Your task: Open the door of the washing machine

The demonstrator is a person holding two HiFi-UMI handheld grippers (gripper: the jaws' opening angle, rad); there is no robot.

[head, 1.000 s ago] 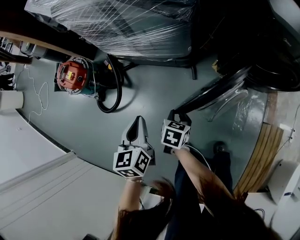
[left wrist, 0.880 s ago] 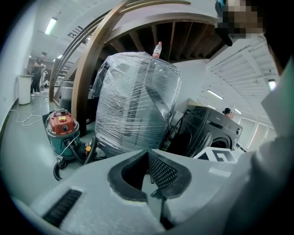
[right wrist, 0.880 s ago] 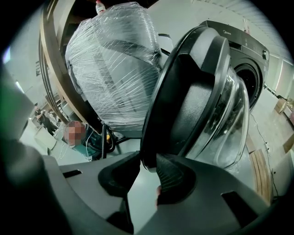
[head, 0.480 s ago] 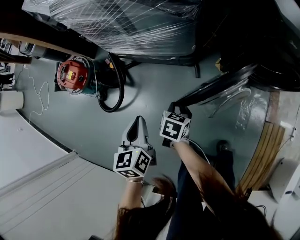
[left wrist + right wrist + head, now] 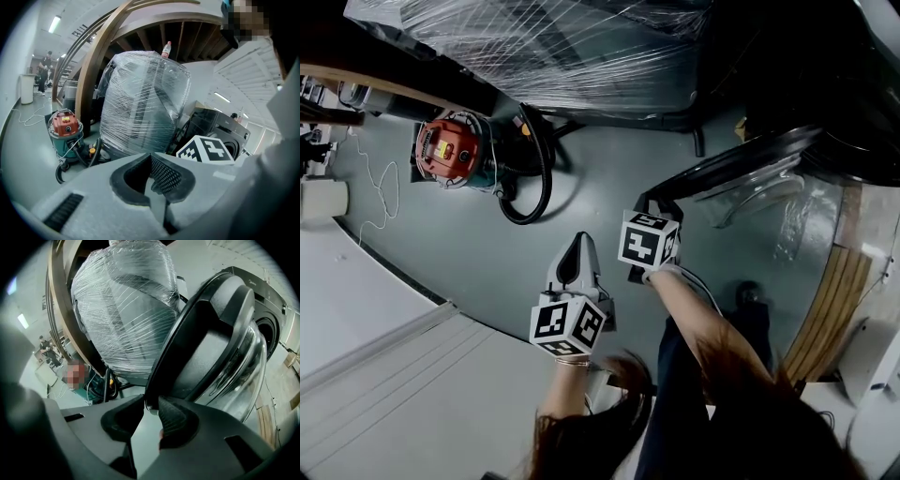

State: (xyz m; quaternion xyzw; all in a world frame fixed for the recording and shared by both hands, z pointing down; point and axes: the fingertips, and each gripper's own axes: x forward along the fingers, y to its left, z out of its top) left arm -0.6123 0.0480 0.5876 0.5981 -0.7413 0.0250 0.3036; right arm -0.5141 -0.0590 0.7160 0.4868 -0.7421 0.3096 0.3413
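The dark washing machine (image 5: pixel 853 141) stands at the top right, its round door (image 5: pixel 741 159) swung out over the floor. In the right gripper view the door (image 5: pixel 206 338) fills the middle and its black rim runs down between the jaws. My right gripper (image 5: pixel 654 208) (image 5: pixel 149 406) has just been closing, and its pads now press on that rim. My left gripper (image 5: pixel 577 246) (image 5: pixel 150 157) hangs to the left, apart from the door and over bare floor, shut with nothing in it. The machine (image 5: pixel 220 129) shows behind the right gripper's marker cube (image 5: pixel 206 150).
A large load wrapped in plastic film (image 5: pixel 562 47) stands beside the machine. A red vacuum cleaner (image 5: pixel 445 150) with a black hose (image 5: pixel 530 178) sits on the floor at the left. Wooden planks (image 5: pixel 825 300) lie at the right. The person's legs are below the grippers.
The right gripper has moved up the picture with the door's rim, and the door has swung a little wider. The left gripper has hardly moved.
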